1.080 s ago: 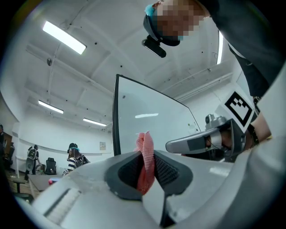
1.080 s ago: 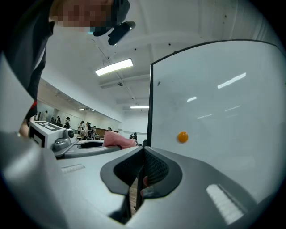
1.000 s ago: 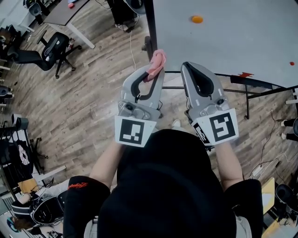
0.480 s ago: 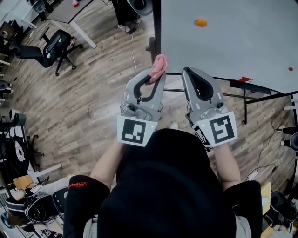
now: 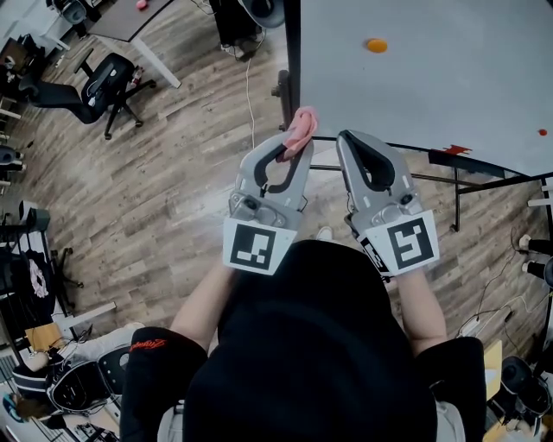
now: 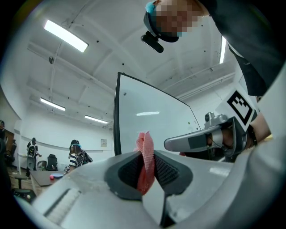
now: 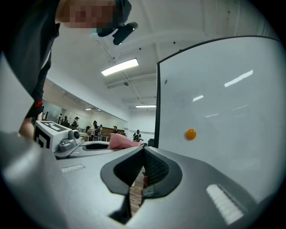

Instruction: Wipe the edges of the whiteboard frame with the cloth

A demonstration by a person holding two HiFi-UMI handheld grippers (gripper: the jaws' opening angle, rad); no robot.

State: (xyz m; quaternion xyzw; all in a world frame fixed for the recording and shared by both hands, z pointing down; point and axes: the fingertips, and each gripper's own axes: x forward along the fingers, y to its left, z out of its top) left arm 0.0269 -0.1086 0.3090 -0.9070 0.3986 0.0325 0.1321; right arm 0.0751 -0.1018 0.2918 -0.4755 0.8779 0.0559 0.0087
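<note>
Shifted slightly rightward since a second ago, the pink cloth [image 5: 301,129] is clamped in the left tongs [image 5: 292,143] at the whiteboard frame [image 5: 292,52]. The right tongs [image 5: 350,138] are held closed and empty alongside. An orange magnet [image 5: 376,45] is seen on the board, with an office chair [image 5: 99,82] well apart.

An office: swivel chairs [image 5: 91,86], desks [image 5: 130,26], whiteboard [image 5: 432,69], strip lights [image 6: 66,36].

Your whiteboard [image 5: 432,86] runs off the head view's top and right edges. The left gripper [image 5: 292,143] hides the lower part of your cloth [image 5: 301,123].
</note>
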